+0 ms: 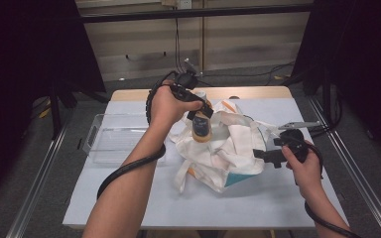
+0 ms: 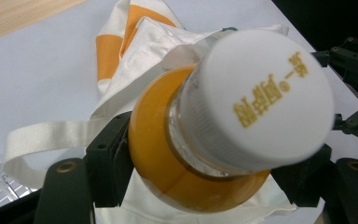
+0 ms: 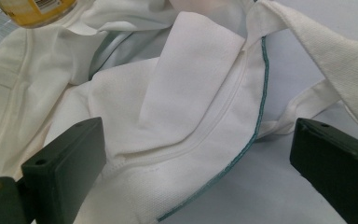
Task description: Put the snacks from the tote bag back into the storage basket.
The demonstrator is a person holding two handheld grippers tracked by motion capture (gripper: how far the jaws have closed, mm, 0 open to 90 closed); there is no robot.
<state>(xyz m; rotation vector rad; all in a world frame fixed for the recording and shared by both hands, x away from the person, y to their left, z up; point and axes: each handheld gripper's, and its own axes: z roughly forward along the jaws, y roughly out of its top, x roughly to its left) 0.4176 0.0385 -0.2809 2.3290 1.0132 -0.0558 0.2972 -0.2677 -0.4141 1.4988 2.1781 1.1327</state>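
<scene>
Your desk (image 1: 129, 198) carries a pale grey-blue cover, with a strip of bare wood showing along its far edge. Around it you have a grey floor, black curtains at both sides, a dark metal frame overhead and a light slatted wall at the back with cables trailing down it.

Count what lies on the desk: one bag, one bottle, one tray. The white cloth bag (image 1: 228, 148), with orange patches and a teal corner, sits crumpled at the middle of the desk, slightly toward the right edge, its straps loose on the cover. The clear plastic tray (image 1: 110, 139) stands at the left edge, well apart from your right hand and just beside the bag's left side.

Your left tongs (image 1: 202, 110) are clamped on the one bottle (image 1: 201, 130) of orange juice with a white cap: the left gripper view shows a black jaw pressed against each side of its orange body. You hold it above the bag's far-left part, near the middle of the desk, base toward the cloth.

Your right tongs (image 1: 262, 154) stand apart, level with the desk at the bag's right side. In the right gripper view the two jaws are wide, with the bag's teal-stitched edge lying between them; neither jaw presses on it.
</scene>
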